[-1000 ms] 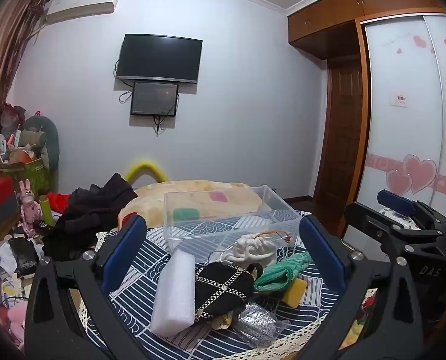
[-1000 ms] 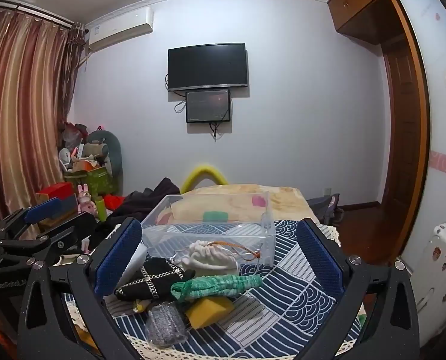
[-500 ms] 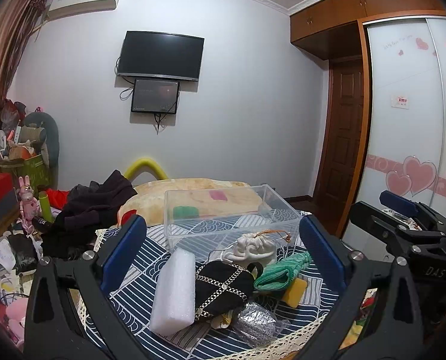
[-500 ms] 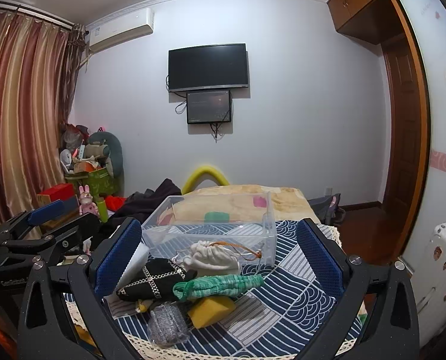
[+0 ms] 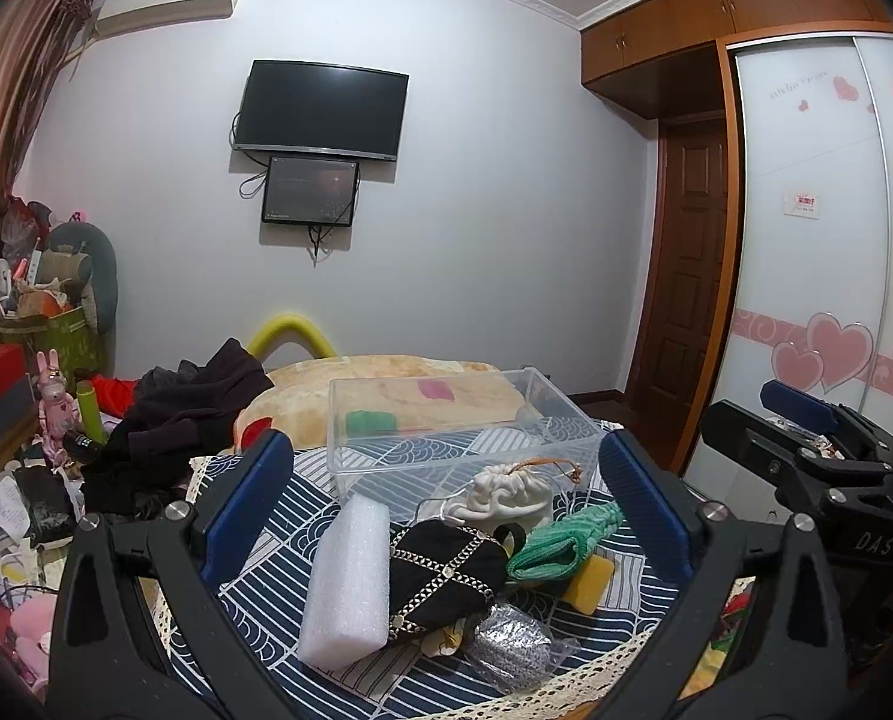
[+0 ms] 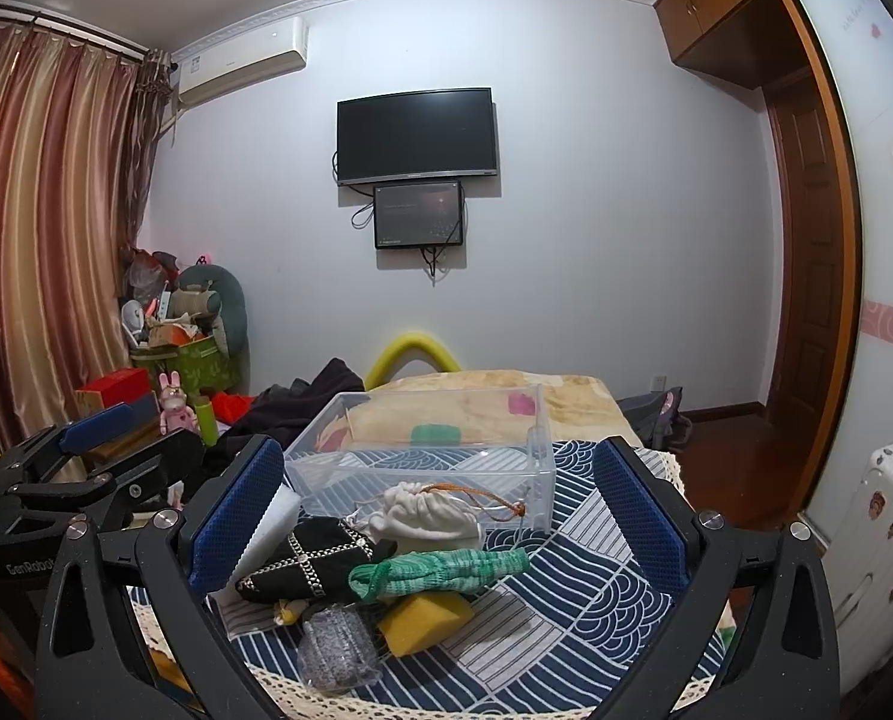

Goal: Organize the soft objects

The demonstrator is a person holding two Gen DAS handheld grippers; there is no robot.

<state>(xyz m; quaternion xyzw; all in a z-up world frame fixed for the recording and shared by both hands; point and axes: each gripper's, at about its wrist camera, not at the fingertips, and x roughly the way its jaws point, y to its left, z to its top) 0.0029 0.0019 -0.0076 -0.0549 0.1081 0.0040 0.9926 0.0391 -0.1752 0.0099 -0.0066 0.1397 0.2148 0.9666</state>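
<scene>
Both claws spread and empty, left claw (image 5: 443, 504) and right claw (image 6: 440, 507) raised at the near edge, probably to choose a first item. Soft objects (image 6: 386, 564) heaped on the patterned surface (image 6: 578, 588), just near of the clear box (image 6: 434, 456). White foam block (image 5: 350, 582) leaning at the left; drawstring pouch (image 6: 425, 516) touching the box's near wall, perhaps in the way.

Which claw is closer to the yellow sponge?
Right, I think. The yellow sponge lies low between the open right gripper fingers; for the open left gripper it sits off toward its right finger.
</scene>
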